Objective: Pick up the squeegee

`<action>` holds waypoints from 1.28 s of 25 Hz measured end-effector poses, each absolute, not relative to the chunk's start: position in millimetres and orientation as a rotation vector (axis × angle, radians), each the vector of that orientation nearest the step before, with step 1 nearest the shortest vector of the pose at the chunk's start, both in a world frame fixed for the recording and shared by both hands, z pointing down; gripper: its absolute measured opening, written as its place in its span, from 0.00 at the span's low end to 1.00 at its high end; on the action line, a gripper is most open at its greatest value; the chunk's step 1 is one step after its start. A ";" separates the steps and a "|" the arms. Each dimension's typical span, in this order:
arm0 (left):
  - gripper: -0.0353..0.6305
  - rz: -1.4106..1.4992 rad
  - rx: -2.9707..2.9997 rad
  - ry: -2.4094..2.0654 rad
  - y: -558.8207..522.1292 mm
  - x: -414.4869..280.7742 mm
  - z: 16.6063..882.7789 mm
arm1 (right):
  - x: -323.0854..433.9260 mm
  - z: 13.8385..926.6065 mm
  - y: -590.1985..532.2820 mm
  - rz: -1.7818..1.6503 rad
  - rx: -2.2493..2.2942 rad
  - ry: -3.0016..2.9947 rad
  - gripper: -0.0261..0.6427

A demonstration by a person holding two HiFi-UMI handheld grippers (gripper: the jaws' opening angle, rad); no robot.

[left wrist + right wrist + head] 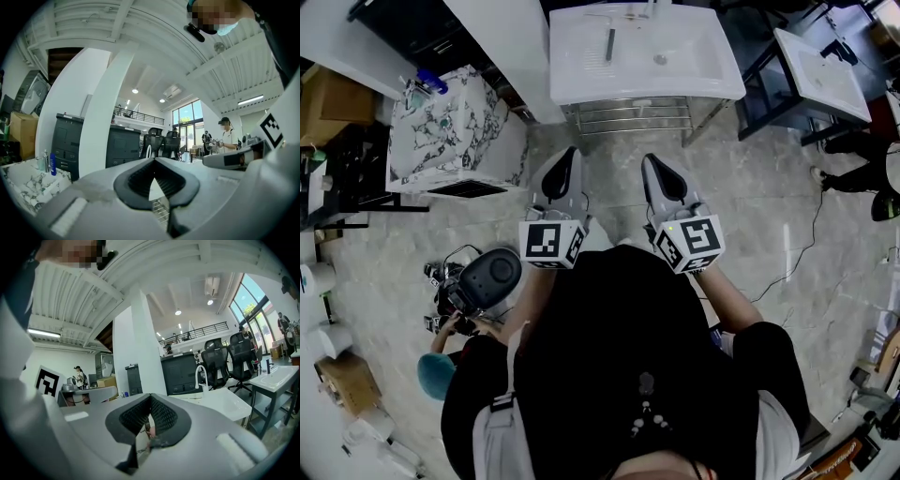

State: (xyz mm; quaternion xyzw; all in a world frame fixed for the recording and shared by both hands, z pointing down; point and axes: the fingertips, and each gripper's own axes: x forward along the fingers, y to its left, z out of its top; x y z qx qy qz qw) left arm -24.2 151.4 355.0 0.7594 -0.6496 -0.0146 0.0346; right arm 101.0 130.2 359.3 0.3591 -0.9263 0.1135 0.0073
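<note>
Since the squeegee (pixel 609 42) lies well ahead of me in the white sink basin (pixel 581 80), I hold both tools level and side by side, noses toward that basin, with open floor (pixel 609 155) between them and it. My left gripper (pixel 571 152) has its jaws pressed together on nothing. In its own view the black pads (pixel 136 180) meet at the tip, and only the room shows through the notch behind them. My right gripper (pixel 649 159) reads the same, jaws together and empty. I judge this closed posture suits carrying the tools across the room, not grasping. Whichever one I use has to spread before it can take the handle, so the pick-up has not begun.

The basin holds the squeegee as a slim dark bar. Its long axis runs front to back, and it sits just left of the drain (pixel 660 59), apart from it. I see nothing else in the bowl. A chrome rail rack (pixel 628 117) sits under the basin, and the white faucet (pixel 200 376) stands at its back edge.

A second basin (pixel 811 70) stands well apart to my right, with something dark at its rear that I cannot identify. To my left, a marble-patterned cabinet (pixel 455 141) carries a blue bottle (pixel 431 82) at its far corner.
</note>
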 end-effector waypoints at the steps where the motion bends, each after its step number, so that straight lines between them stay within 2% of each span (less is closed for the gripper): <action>1: 0.06 -0.043 2.332 -1.998 147.0 -22.9 356.2 | 103.3 360.2 126.3 0.357 1.125 -2.895 0.04; 12: 0.06 -0.052 2.347 -1.974 93.8 -21.7 367.2 | 116.4 366.2 74.3 0.345 1.211 -2.865 0.04; 32: 0.06 -0.013 2.382 -1.878 -73.0 -61.1 375.8 | 85.5 371.0 -74.8 0.404 1.337 -2.775 0.04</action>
